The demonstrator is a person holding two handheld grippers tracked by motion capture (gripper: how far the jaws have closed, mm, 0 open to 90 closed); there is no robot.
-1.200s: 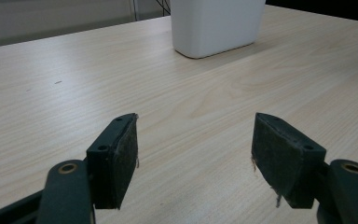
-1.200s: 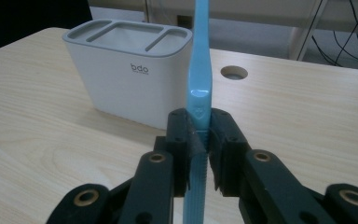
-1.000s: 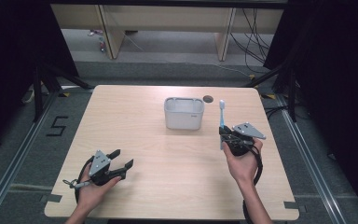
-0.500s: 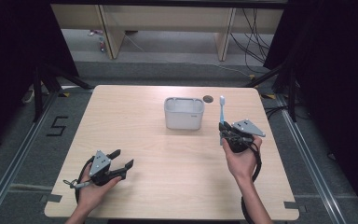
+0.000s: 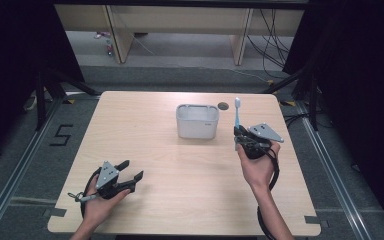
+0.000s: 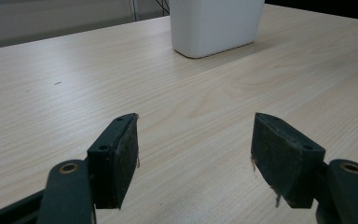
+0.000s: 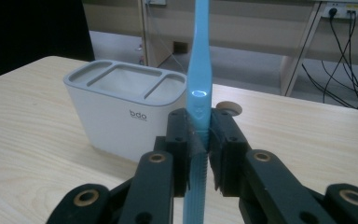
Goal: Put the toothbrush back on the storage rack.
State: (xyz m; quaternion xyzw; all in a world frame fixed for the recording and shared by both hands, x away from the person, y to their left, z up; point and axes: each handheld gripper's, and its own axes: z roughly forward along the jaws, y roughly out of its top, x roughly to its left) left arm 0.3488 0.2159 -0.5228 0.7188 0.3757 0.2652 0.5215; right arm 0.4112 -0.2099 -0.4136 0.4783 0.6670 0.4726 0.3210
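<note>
Toothbrush (image 7: pixel 199 88) head cut off, handle clamped in right tool (image 7: pixel 199 154)

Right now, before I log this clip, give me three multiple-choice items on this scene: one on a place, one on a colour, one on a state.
1. Where does the white holder stand?
A. at the table's near edge
B. on the far half of the table, left of the right gripper
C. on the floor

2. What colour is the toothbrush?
A. light blue
B. red
C. black

3. How do the jaws of the left gripper stand?
A. shut on the toothbrush
B. shut on the holder
C. open with nothing between them

Answers: 1 B, the high view shows it there; 2 A, the handle rises blue between the right jaws; 3 C, bare tabletop shows between the pads.
</note>
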